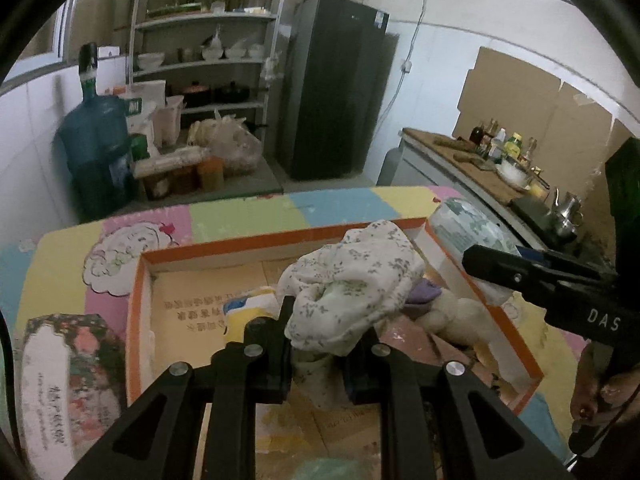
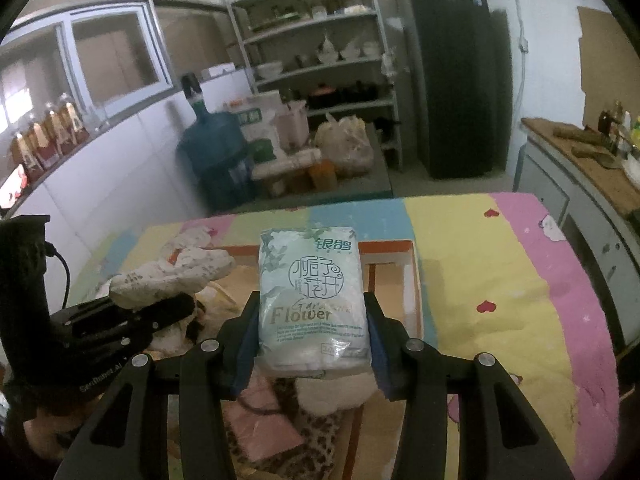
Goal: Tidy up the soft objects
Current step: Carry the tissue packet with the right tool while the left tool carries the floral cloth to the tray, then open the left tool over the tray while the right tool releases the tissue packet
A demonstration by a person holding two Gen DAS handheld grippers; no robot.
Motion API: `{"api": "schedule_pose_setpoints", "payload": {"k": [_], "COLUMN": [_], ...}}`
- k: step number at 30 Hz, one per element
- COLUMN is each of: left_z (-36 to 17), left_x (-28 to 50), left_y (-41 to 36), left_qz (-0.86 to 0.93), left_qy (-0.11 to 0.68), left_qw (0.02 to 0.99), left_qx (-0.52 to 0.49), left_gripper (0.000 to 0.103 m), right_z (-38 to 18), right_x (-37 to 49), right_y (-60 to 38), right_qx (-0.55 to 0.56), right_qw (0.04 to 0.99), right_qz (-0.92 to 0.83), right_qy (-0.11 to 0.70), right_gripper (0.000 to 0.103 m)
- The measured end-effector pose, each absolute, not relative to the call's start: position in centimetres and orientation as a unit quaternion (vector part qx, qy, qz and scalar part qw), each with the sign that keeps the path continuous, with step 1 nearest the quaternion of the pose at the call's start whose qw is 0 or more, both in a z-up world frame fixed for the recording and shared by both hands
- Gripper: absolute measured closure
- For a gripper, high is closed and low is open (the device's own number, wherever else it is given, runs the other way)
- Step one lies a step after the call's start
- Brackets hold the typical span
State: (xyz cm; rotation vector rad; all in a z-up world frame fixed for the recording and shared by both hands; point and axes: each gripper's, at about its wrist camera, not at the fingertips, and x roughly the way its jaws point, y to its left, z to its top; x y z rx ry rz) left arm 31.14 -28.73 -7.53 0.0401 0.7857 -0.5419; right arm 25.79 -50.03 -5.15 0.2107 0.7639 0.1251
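Mid-carry, both loads up. Left hand-held gripper (image 1: 320, 344) pinches a crumpled white floral cloth (image 1: 348, 292) above the shallow orange-rimmed cardboard box (image 1: 138, 280). Right hand-held gripper (image 2: 312, 340) clamps a pale green plastic-wrapped tissue pack (image 2: 312, 304) over the box's right side. Next, likely: lower each into the box, then release.

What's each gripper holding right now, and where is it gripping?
Left gripper pinches the floral cloth at its bunched lower end. Right gripper clamps the tissue pack by its two lower sides.
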Motion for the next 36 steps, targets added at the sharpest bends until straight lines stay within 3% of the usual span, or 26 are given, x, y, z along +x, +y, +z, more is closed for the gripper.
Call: {"api": "schedule_pose_setpoints", "payload": {"k": [10, 13, 16, 18, 21, 36], "left_z": [-8.5, -8.5, -8.7, -8.7, -8.4, -6.6], "left_x": [31.9, 32.1, 32.3, 32.2, 31.5, 27.9], "left_y": [-29.4, -29.3, -28.9, -28.6, -28.5, -27.2], "left_qz": [-0.256, -0.266, -0.277, -0.286, -0.292, -0.280], "left_qy": [0.387, 0.392, 0.401, 0.398, 0.384, 0.336], "left_qw": [0.886, 0.881, 0.873, 0.871, 0.876, 0.899], "left_qx": [0.017, 0.010, -0.011, -0.022, -0.020, -0.004], "left_gripper": [0.083, 0.078, 0.066, 0.046, 0.023, 0.020], "right_z": [-7.4, -8.0, -8.4, -8.6, -8.7, -6.8], "right_x": [27.8, 28.3, 28.4, 28.4, 28.1, 25.3], "right_y": [-50.4, -50.5, -50.7, -50.9, -50.8, -49.9], "right_qx": [0.116, 0.118, 0.130, 0.138, 0.139, 0.127], "right_qw": [0.907, 0.903, 0.901, 0.900, 0.900, 0.913], "right_qz": [0.052, 0.052, 0.059, 0.067, 0.069, 0.071], "right_qy": [0.401, 0.409, 0.410, 0.409, 0.407, 0.382], "right_gripper": [0.054, 0.054, 0.051, 0.049, 0.040, 0.037]}}
